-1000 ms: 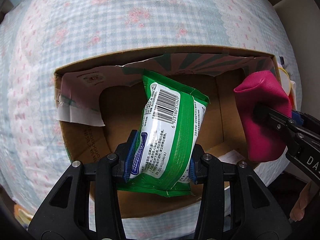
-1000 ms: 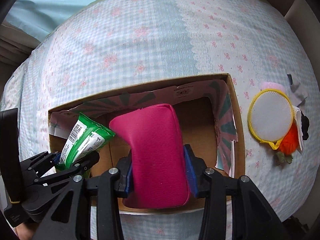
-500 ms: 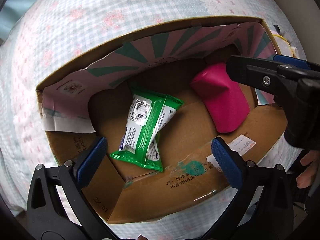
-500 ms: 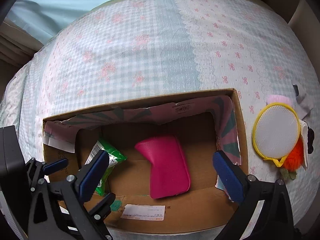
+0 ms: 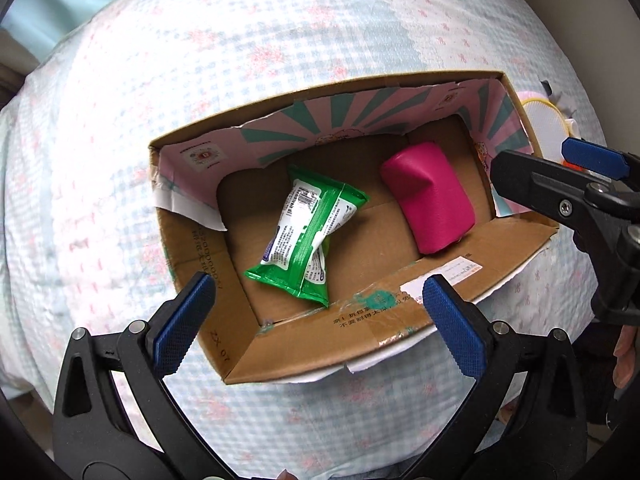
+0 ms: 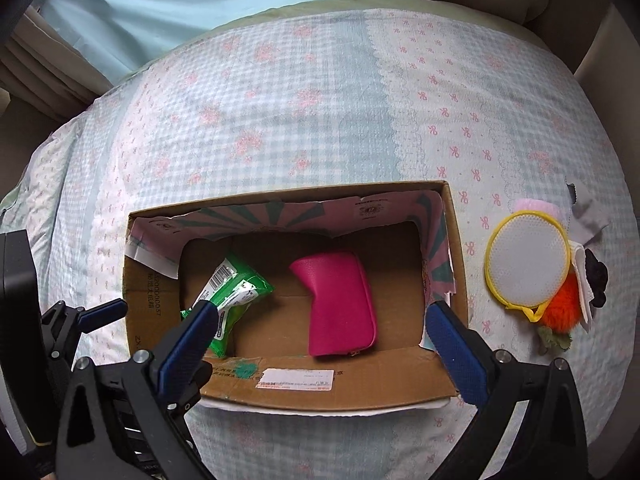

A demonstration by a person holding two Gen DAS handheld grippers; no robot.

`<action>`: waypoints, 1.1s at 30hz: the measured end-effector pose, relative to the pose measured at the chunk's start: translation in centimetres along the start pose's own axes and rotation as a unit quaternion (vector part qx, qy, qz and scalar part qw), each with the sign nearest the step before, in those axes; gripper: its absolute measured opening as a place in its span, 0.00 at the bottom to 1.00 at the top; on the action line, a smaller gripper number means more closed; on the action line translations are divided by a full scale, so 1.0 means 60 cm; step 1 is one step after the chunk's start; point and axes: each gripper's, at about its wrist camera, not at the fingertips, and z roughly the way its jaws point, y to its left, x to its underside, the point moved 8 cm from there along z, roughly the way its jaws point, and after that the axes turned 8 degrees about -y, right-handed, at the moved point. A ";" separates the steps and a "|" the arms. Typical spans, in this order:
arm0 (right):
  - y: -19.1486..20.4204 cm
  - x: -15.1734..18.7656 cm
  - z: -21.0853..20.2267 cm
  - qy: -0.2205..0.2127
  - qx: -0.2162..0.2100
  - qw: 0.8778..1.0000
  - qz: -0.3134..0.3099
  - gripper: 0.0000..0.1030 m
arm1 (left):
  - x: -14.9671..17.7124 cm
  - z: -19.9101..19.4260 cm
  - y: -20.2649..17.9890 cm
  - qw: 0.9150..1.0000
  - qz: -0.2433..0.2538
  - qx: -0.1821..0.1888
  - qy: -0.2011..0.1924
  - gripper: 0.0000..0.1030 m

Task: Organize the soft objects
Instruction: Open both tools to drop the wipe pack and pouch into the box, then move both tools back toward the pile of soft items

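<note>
An open cardboard box [image 5: 320, 344] [image 6: 344, 394] sits on a checked bedspread. Inside it lie a green wipes packet [image 5: 308, 236] [image 6: 232, 296] on the left and a magenta soft pouch [image 5: 432, 200] [image 6: 340, 304] on the right. My left gripper [image 5: 316, 316] hangs open above the box's near wall, nothing between its blue pads. My right gripper [image 6: 320, 344] is also open and empty above the near wall. The right gripper's arm [image 5: 560, 200] shows at the right edge of the left wrist view; the left gripper [image 6: 80, 320] shows at the left of the right wrist view.
To the right of the box lies a small pile: a yellow-rimmed white mesh pad [image 6: 528, 264] [image 5: 540, 128], an orange fluffy toy [image 6: 560, 308], a pink item [image 6: 536, 206] and a black one [image 6: 596, 276]. The bedspread [image 6: 300, 100] stretches beyond the box.
Both grippers opened and let go: the wipes packet and the magenta pouch dropped onto the box floor. Both grippers then rose, so the box looks smaller and farther.
</note>
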 end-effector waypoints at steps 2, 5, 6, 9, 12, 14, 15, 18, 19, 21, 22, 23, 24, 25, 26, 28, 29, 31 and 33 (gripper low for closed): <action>0.006 0.003 -0.030 -0.014 -0.002 1.000 -0.010 1.00 | 0.006 -0.029 0.000 1.000 -0.003 -0.006 -0.013 1.00; 0.018 0.008 -0.083 -0.036 -0.006 0.999 -0.023 1.00 | 0.011 -0.079 -0.004 0.999 -0.007 -0.015 -0.034 1.00; 0.022 0.010 -0.103 -0.042 -0.009 0.999 -0.025 1.00 | 0.015 -0.110 0.001 0.999 -0.007 -0.018 -0.042 1.00; 0.031 0.016 -0.163 -0.058 -0.019 0.998 -0.029 1.00 | 0.020 -0.171 -0.005 0.997 -0.006 -0.030 -0.070 1.00; 0.034 0.024 -0.224 -0.079 -0.015 0.996 -0.037 1.00 | 0.033 -0.236 -0.004 0.995 -0.018 -0.030 -0.095 1.00; 0.030 0.032 -0.264 -0.093 -0.013 0.995 -0.040 1.00 | 0.041 -0.272 -0.008 0.993 -0.031 -0.018 -0.112 1.00; 0.026 0.036 -0.283 -0.101 -0.009 0.994 -0.040 1.00 | 0.046 -0.290 -0.011 0.992 -0.037 -0.013 -0.122 1.00; 0.003 0.049 -0.334 -0.125 0.010 0.991 -0.038 1.00 | 0.048 -0.328 -0.023 0.988 -0.048 0.005 -0.149 1.00; -0.007 0.054 -0.348 -0.131 0.015 0.991 -0.035 1.00 | 0.047 -0.337 -0.030 0.986 -0.051 0.016 -0.155 1.00; -0.032 0.066 -0.376 -0.141 0.026 0.989 -0.025 1.00 | 0.044 -0.351 -0.047 0.985 -0.057 0.032 -0.162 1.00; -0.047 0.071 -0.389 -0.146 0.035 0.988 -0.020 1.00 | 0.043 -0.359 -0.057 0.984 -0.059 0.041 -0.165 1.00; -0.063 0.076 -0.402 -0.151 0.045 0.987 -0.016 1.00 | 0.041 -0.364 -0.068 0.983 -0.058 0.049 -0.169 1.00; -0.081 0.082 -0.415 -0.155 0.054 0.986 -0.013 1.00 | 0.039 -0.368 -0.080 0.982 -0.057 0.055 -0.172 1.00; -0.098 0.088 -0.426 -0.159 0.066 0.985 -0.009 1.00 | 0.036 -0.371 -0.092 0.981 -0.055 0.060 -0.174 1.00; -0.117 0.093 -0.437 -0.162 0.078 0.984 -0.005 1.00 | 0.033 -0.373 -0.105 0.981 -0.053 0.066 -0.174 1.00; -0.156 0.104 -0.456 -0.168 0.091 0.982 0.011 1.00 | 0.028 -0.371 -0.134 0.981 -0.050 0.074 -0.172 1.00; -0.176 0.108 -0.466 -0.172 0.092 0.981 0.021 1.00 | 0.025 -0.371 -0.150 0.981 -0.048 0.078 -0.171 1.00; -0.216 0.113 -0.483 -0.181 0.093 0.978 0.043 1.00 | 0.019 -0.370 -0.182 0.981 -0.039 0.081 -0.170 1.00; -0.253 0.114 -0.498 -0.191 0.089 0.976 0.059 1.00 | 0.012 -0.369 -0.215 0.981 -0.032 0.081 -0.171 1.00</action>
